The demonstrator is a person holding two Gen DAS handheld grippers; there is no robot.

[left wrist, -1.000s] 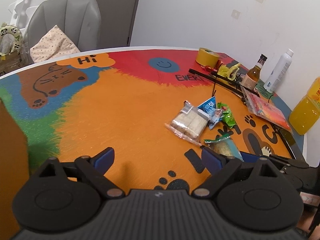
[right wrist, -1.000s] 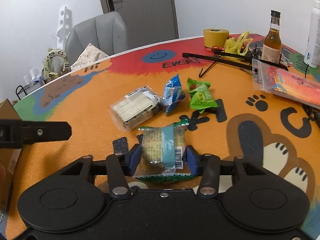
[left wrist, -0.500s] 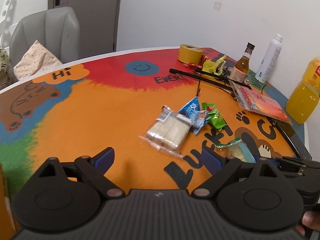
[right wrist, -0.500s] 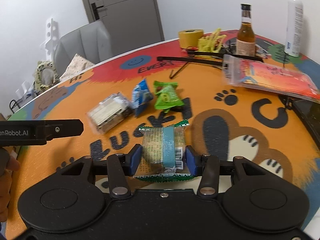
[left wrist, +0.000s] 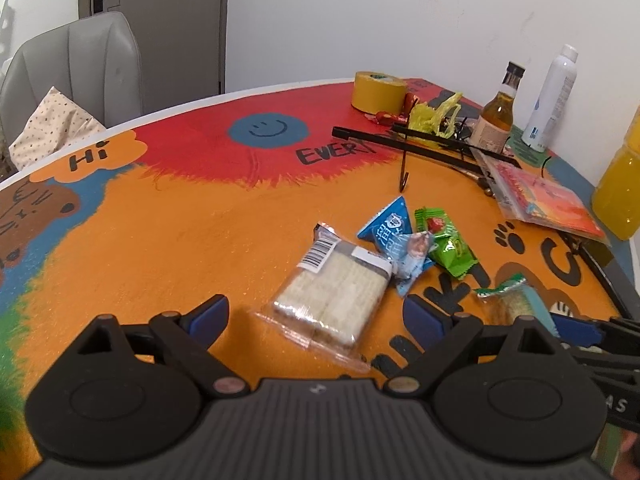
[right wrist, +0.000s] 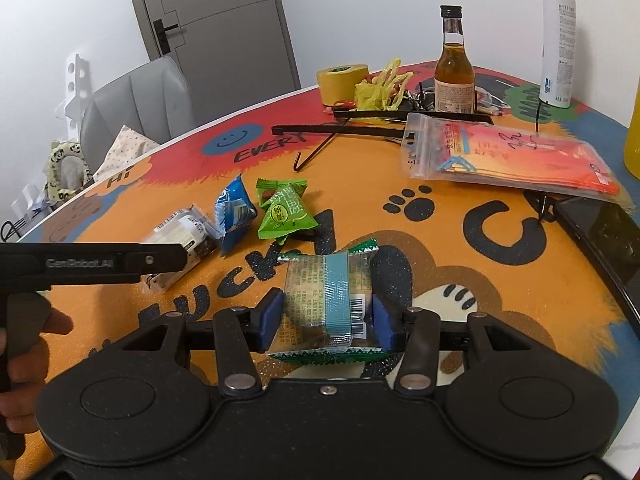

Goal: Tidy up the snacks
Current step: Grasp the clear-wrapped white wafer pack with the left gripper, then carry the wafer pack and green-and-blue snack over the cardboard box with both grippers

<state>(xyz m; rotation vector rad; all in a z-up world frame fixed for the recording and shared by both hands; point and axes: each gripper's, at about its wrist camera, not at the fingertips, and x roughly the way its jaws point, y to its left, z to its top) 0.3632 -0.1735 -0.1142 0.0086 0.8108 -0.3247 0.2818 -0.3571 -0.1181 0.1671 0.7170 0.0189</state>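
The right gripper (right wrist: pixel 327 318) has a clear snack pack with a teal stripe (right wrist: pixel 328 300) between its blue pads. Its jaws are opening, though the pads appear to sit against the pack's sides. The pack is low over the painted table (right wrist: pixel 500 280), above a brown paw design.

The left gripper (left wrist: pixel 316 314) is released, jaws wide apart with nothing held. It hovers over a clear pack of pale crackers (left wrist: pixel 334 294) that lies flat on the orange part of the table, between the spread fingers from this view. In the right wrist view a hand (right wrist: pixel 24 360) grips this tool's handle at the left edge.

Just beyond the crackers lie a blue triangular packet (left wrist: pixel 394 236) and a green packet (left wrist: pixel 450 244), touching each other. The blue one's corner overlaps the crackers.

Further back lies a black hanger (right wrist: pixel 360 130). Near it sit a yellow tape roll (right wrist: pixel 342 82), a crumpled yellow bag (right wrist: pixel 380 90), an amber bottle (right wrist: pixel 454 76) and a white spray can (right wrist: pixel 558 36). A zip bag with red contents (right wrist: pixel 508 156) lies flat to the right. A grey chair (left wrist: pixel 76 68) stands behind the table.
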